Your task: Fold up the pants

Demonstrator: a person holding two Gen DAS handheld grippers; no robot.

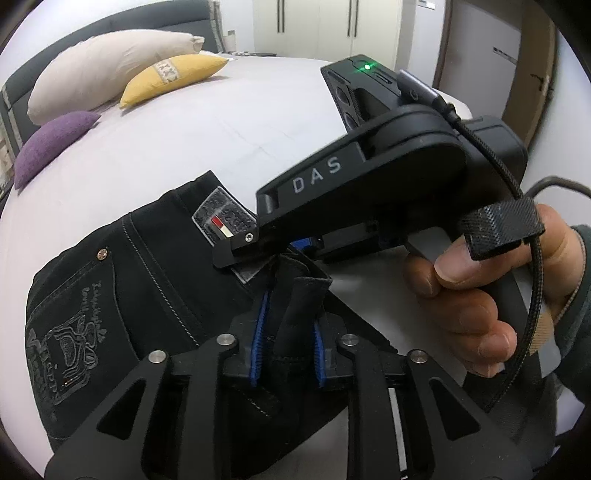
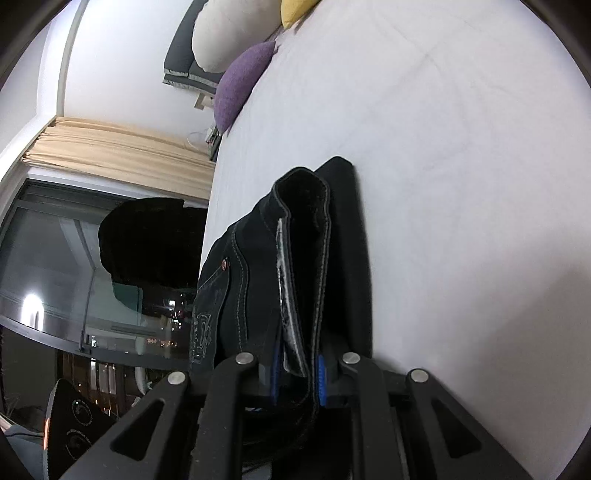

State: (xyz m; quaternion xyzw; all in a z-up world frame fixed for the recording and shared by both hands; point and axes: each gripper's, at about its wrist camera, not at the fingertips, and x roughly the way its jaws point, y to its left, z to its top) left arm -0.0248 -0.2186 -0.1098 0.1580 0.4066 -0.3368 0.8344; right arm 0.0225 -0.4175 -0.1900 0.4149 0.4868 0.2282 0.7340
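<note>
Black jeans (image 1: 147, 280) lie on the white bed (image 1: 221, 140), back pocket embroidery and waistband patch facing up. My left gripper (image 1: 290, 347) is shut on a raised fold of the dark fabric, which stands between its blue pads. Just beyond it, a hand (image 1: 480, 302) holds my right gripper (image 1: 273, 254) at the waistband. In the right wrist view the jeans (image 2: 251, 266) run away from me along the bed's (image 2: 461, 184) edge, and the right gripper (image 2: 298, 374) is shut on the doubled waistband, the patch edge showing between the pads.
A cream pillow (image 1: 103, 70), a yellow cushion (image 1: 173, 77) and a purple cushion (image 1: 55, 144) lie at the head of the bed. White wardrobe doors (image 1: 325, 26) stand beyond. A dark window (image 2: 55, 258) and a beige curtain (image 2: 110, 147) flank the bed's side.
</note>
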